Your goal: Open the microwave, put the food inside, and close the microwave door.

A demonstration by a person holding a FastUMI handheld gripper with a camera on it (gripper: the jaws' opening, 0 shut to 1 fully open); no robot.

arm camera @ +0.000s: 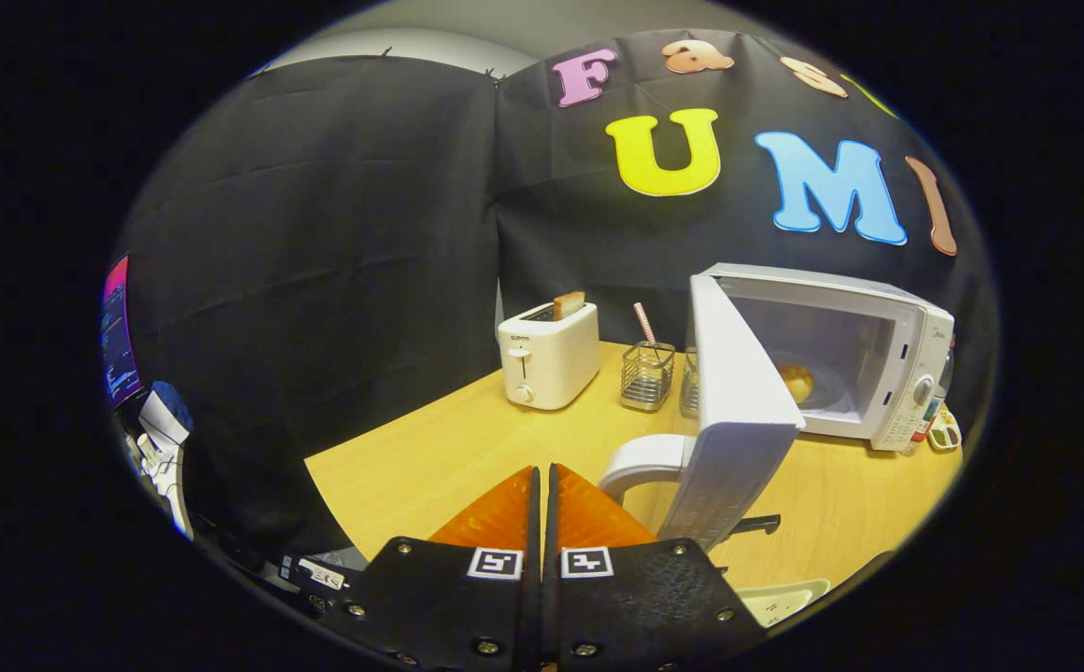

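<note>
A white microwave [887,373] stands on the wooden table [429,448], beyond my fingers and to their right. Its door [738,411] is swung wide open toward me, edge-on, with the curved white handle [640,462] low on its near side. A round golden piece of food [795,381] lies inside on the turntable. My gripper [542,478] is shut with nothing between its fingers, the tips held together over the table just left of the door handle and not touching it.
A white toaster [549,355] with a slice of toast up stands at the back of the table. Two wire holders [647,375] sit between the toaster and the microwave door. A white dish rim [789,597] lies near the table's front right. A monitor [118,327] glows far left.
</note>
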